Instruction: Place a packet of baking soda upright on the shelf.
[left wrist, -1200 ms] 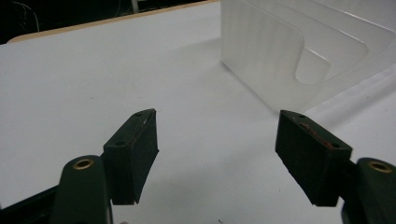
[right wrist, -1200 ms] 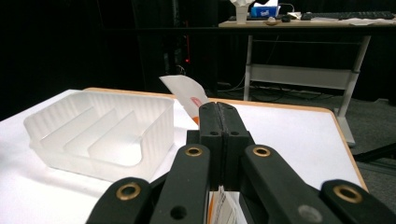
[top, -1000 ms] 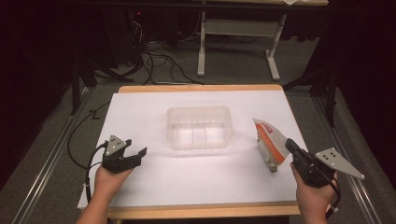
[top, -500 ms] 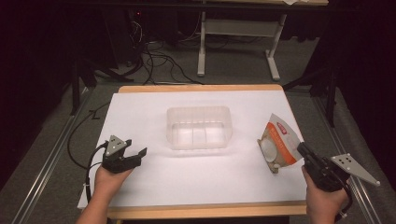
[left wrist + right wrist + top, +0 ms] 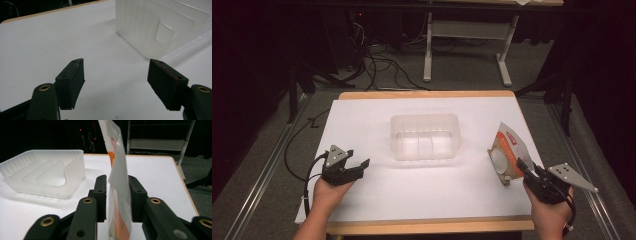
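The right gripper (image 5: 523,168) has just been opening, its fingers (image 5: 101,195) loosely flanking the pouch (image 5: 508,152) (3 o'clock of the tub (image 5: 426,136)), while the left gripper (image 5: 357,166) rests spread on the counter (image 5: 362,115).

— How was the light?

— Bright from above on the white table (image 5: 362,125); everything around it sank into near black. The clear container (image 5: 425,136) cast only a soft, pale shadow.

— Sharpness?

— The high view was slightly grainy. In the right gripper view the pouch (image 5: 117,182) stood so close it blurred, and the white surface was nearly washed out. The left gripper view had softened near edges.
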The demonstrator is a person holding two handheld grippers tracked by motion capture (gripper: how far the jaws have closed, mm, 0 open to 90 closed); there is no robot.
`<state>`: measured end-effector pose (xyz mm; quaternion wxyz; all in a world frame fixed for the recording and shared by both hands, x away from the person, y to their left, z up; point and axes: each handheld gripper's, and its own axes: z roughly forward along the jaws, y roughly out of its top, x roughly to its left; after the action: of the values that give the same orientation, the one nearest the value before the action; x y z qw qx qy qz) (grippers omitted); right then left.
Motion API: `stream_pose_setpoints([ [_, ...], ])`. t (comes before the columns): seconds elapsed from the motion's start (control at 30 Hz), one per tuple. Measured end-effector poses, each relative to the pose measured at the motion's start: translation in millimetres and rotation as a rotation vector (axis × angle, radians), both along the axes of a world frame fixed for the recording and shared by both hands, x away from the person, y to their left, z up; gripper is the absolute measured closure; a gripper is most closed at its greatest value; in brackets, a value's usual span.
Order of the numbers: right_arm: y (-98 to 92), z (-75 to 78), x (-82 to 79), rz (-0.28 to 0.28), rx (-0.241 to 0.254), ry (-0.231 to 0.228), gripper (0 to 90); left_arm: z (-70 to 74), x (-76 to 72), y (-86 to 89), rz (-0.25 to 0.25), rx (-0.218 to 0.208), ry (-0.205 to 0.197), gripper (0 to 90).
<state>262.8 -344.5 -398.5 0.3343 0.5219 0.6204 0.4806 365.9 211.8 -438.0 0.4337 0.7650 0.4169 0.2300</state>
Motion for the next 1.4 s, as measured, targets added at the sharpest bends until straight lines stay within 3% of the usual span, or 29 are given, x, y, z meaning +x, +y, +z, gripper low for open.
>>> stream_pose_setpoints([
  [0.27, 2.4, -3.0, 9.7, -0.048, 0.006, 0.037, 61.0, 0.1, -0.2, -0.5, -0.003, 0.003, -0.001, 30.0],
  [0.47, 0.6, -3.0, 12.2, -0.035, 0.004, 0.037, 58.5, 0.0, -0.3, -0.6, -0.004, 0.004, -0.002, 30.0],
  [0.9, 1.7, -5.1, 11.2, -0.031, -0.013, 0.021, 88.9, -0.4, -0.4, -1.6, -0.009, 0.011, -0.004, 30.0],
  [1.4, 4.7, 1.4, 18.6, -0.014, 0.015, 0.007, 90.0, -1.0, -0.4, -2.7, -0.012, 0.016, -0.008, 30.0],
])
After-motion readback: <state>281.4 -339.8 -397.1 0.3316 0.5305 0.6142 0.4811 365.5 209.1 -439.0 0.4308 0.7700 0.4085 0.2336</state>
